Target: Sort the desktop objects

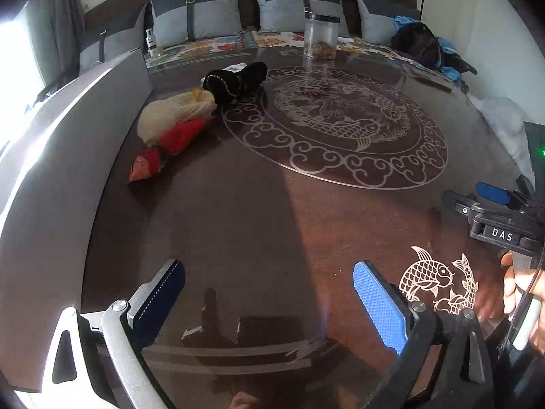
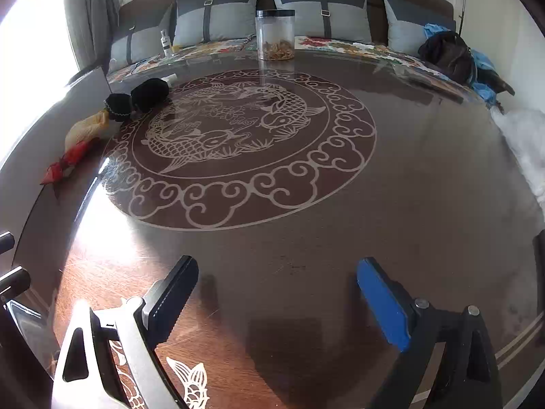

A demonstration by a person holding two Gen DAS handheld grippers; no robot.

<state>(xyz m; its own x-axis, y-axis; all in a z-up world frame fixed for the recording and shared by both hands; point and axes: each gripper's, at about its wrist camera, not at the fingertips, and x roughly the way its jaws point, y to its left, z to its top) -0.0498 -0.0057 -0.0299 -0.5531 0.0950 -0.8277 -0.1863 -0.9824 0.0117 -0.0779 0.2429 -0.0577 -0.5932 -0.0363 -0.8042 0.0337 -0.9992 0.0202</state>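
Observation:
On the dark glass table [image 1: 259, 211] a row of items lies at the left: a black pouch [image 1: 235, 80], a cream mesh bag [image 1: 175, 114], a red packet [image 1: 182, 133] and a small red-orange packet [image 1: 144, 167]. A clear jar [image 1: 321, 35] with a black lid stands at the far edge. The same items show in the right wrist view: pouch [image 2: 139, 97], mesh bag [image 2: 85, 129], red packets [image 2: 66, 163], jar [image 2: 275, 34]. My left gripper [image 1: 269, 296] is open and empty over the near table. My right gripper [image 2: 277, 293] is open and empty; it also shows at the right of the left wrist view [image 1: 490, 201].
A grey board [image 1: 68, 143] runs along the table's left side. A sofa with grey cushions [image 1: 289, 6], a small bottle [image 1: 151, 42] and dark and blue clothes [image 1: 425, 47] lie behind the table. White fabric [image 2: 524, 136] is at the right.

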